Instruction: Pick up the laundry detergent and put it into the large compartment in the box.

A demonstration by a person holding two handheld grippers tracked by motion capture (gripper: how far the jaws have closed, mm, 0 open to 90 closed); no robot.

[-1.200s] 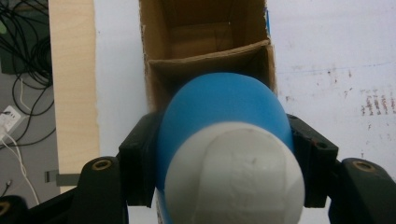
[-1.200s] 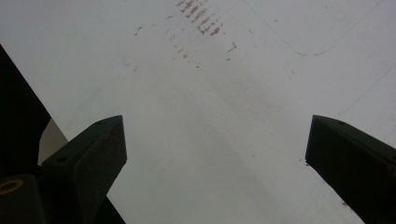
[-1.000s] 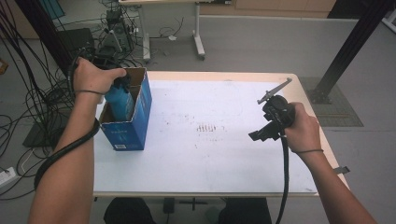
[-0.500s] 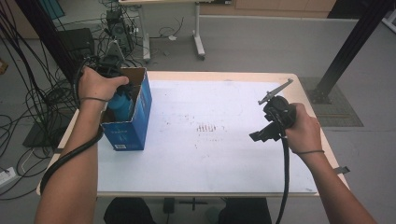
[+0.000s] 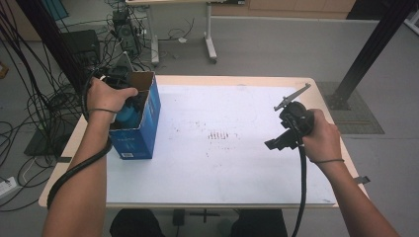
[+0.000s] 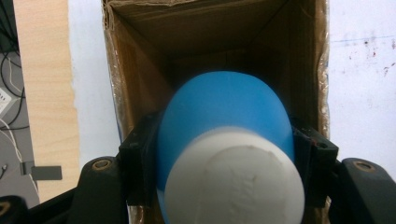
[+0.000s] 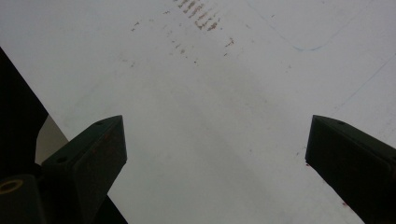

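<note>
Holding a blue bottle [image 6: 224, 121] with a white cap [image 6: 236, 179], the left gripper [image 6: 226, 154] has its jaws pressed on both sides of the bottle. The bottle hangs bottom-first in the open top of the box [image 6: 140, 84], partly inside it. From the high view, the left hand [image 5: 109, 95] sits right over the box [image 5: 136, 140] and a bit of blue bottle [image 5: 129, 114] peeks out under it.

The box is brown inside and blue outside. It stands upright near the left edge of the desk [image 5: 237, 182], on a white sheet. Its walls sit close around the bottle, mostly on the sides.

The right gripper [image 7: 215, 154] is far from the box, over the bare white sheet. Its jaws stand wide apart with nothing between them. The right hand [image 5: 321, 138] holds it well to the right of the box.

What could go wrong? I think the bottle could bump the rim of the box if it goes down crooked. The box is light and tall, so a push could tip it or slide it, and no hand is holding it steady. If the jaws let go too high up, the bottle may drop hard and fall over inside.
</note>
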